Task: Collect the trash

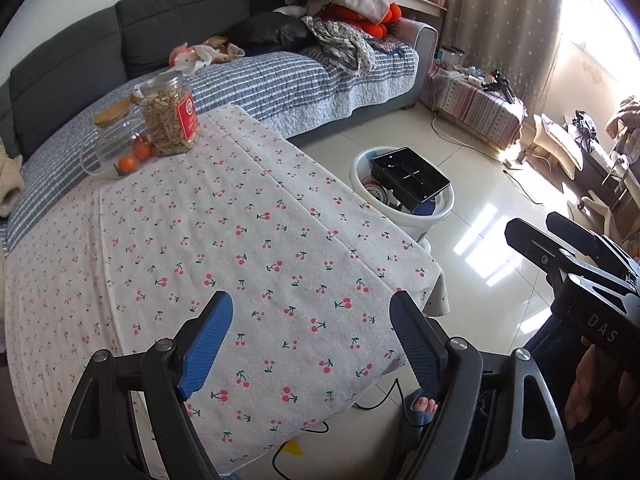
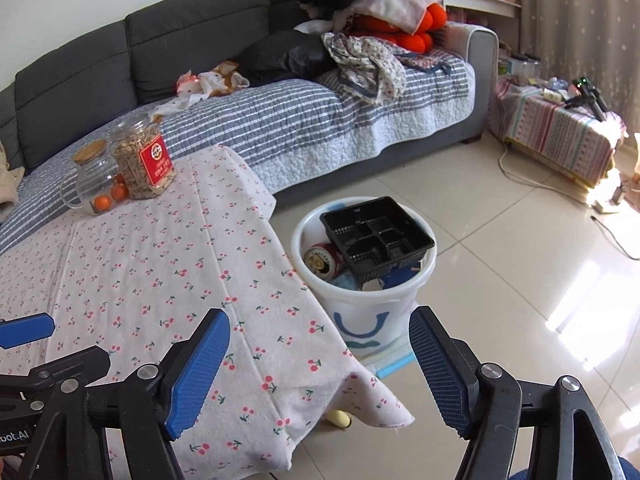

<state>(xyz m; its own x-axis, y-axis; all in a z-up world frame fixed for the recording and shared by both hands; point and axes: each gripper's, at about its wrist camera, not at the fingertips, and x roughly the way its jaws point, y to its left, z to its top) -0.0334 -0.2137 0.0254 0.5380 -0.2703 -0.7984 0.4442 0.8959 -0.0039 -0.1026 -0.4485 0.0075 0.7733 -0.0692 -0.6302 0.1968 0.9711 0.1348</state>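
Living room with tiled floor (image 2: 500, 280), grey sofa (image 2: 192, 40) along the far wall, near-left a table under a cherry-print cloth (image 1: 224, 248). At the cloth's far corner, a jar (image 1: 172, 116) of snacks, a glass jug (image 1: 116, 140) and small oranges (image 1: 129, 162) close together. Right of the table, on the floor, a white bin (image 2: 360, 312), holding a black tray (image 2: 376, 236) tilted across its rim, a red can (image 2: 324, 260) beside it and blue scraps below. Left gripper (image 1: 310, 344) angled steeply down over the near part of the cloth, blue pads spread wide, nothing between them. Right gripper (image 2: 320, 372) tilted down less steeply, over the table's right edge, pads likewise wide apart and empty. Bin just beyond the right gripper, between its fingers in that view; farther off and to the right of the left gripper. Only in the left view: a bare foot in a blue sandal (image 1: 422, 406) by the table edge, a black cable (image 1: 380, 396) on the floor, fingers of the person's hand (image 1: 588, 384) on the other tool's handle at right. Only in the right view: the can, the blue mark on the bin wall, a yellow object (image 2: 339, 418) under the cloth's hanging corner, and the tip of one left pad (image 2: 26, 330) at far left.
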